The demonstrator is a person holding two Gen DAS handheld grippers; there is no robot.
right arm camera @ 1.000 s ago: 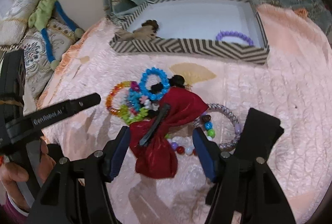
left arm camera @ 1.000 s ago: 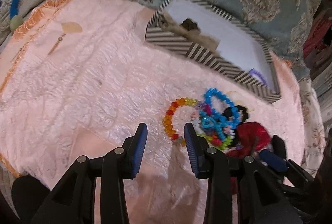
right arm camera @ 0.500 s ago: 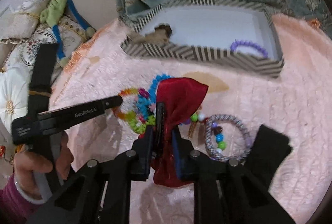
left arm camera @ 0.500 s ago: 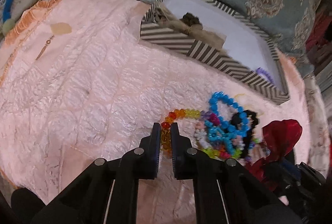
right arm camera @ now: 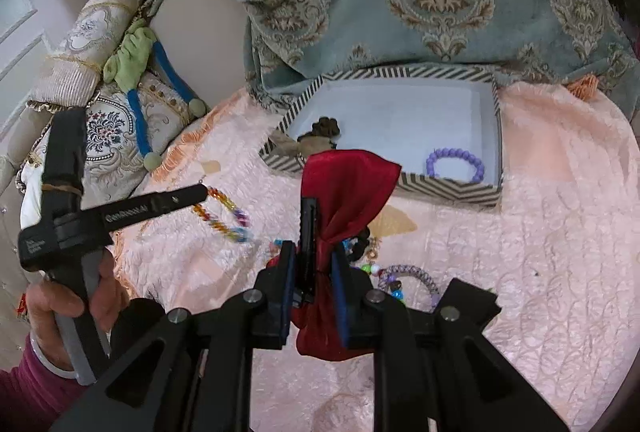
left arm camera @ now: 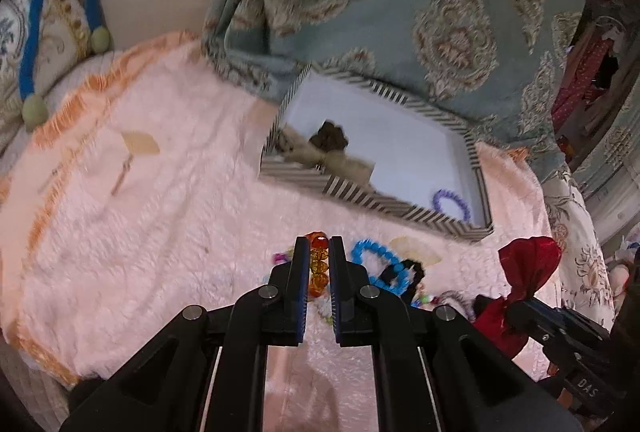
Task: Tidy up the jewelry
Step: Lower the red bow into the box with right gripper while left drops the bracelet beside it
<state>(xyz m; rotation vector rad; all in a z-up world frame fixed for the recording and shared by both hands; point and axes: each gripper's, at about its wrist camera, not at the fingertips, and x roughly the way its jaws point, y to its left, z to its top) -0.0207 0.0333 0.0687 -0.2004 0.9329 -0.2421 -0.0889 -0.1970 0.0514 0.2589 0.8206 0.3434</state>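
Left gripper clamped on orange bead bracelet, lifted above pink cloth. Right gripper clamped on red bow clip, raised before striped box containing purple bracelet.

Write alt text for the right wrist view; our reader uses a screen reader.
The right tool grips a red satin hair bow above a pink cloth. Behind sits a striped box holding a purple bracelet.

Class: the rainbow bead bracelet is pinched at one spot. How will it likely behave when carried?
Probably floppy: the rainbow bead bracelet dangles in a loose loop from the left gripper. Likely to swing; its lower beads look blurred. Faceted glassy beads may slip.
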